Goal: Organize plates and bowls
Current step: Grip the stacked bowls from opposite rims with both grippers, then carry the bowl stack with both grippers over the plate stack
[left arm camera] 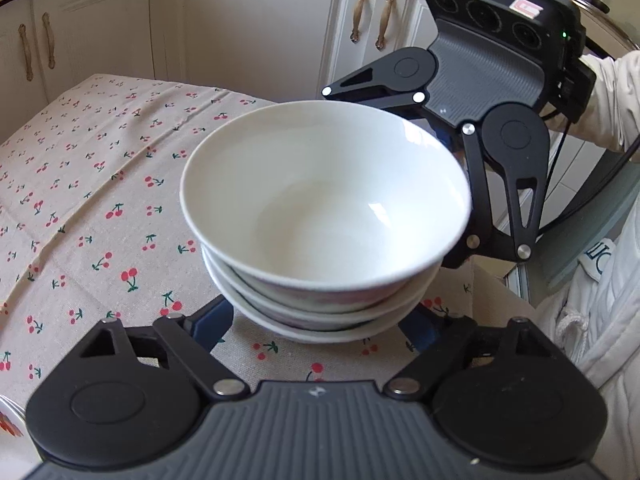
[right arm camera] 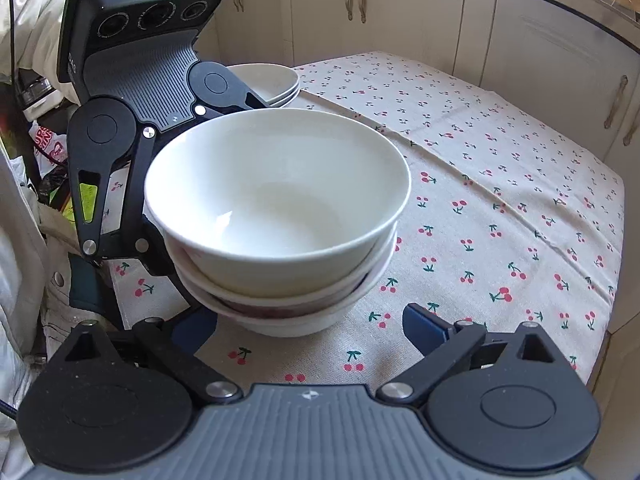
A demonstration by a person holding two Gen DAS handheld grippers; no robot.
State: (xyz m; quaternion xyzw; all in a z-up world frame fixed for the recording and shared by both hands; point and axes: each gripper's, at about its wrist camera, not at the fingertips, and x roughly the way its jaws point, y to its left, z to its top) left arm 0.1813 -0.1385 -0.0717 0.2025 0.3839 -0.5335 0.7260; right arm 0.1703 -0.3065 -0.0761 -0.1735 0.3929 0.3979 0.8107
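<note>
Three white bowls nested in a stack (left arm camera: pixel 324 240) sit on the cherry-print tablecloth (left arm camera: pixel 100 200), right between both grippers. The risk I see: the top bowl sits crooked in the nest, so a squeeze low on the stack could tip it or slide the pile across the cloth. Left gripper (left arm camera: pixel 320 326) angles down, jaws flanking the bottom bowl; whether the pads touch, I can't tell. Right gripper (right arm camera: pixel 312 326) tilts down too, jaws wide, clear of the stack (right arm camera: pixel 280 220). A second stack (right arm camera: pixel 268 84) waits beyond the left gripper

white bowls (right arm camera: pixel 276 200), cherry-print beige tablecloth (right arm camera: pixel 500 184), seemingly cream cabinets (left arm camera: pixel 260 20)
</note>
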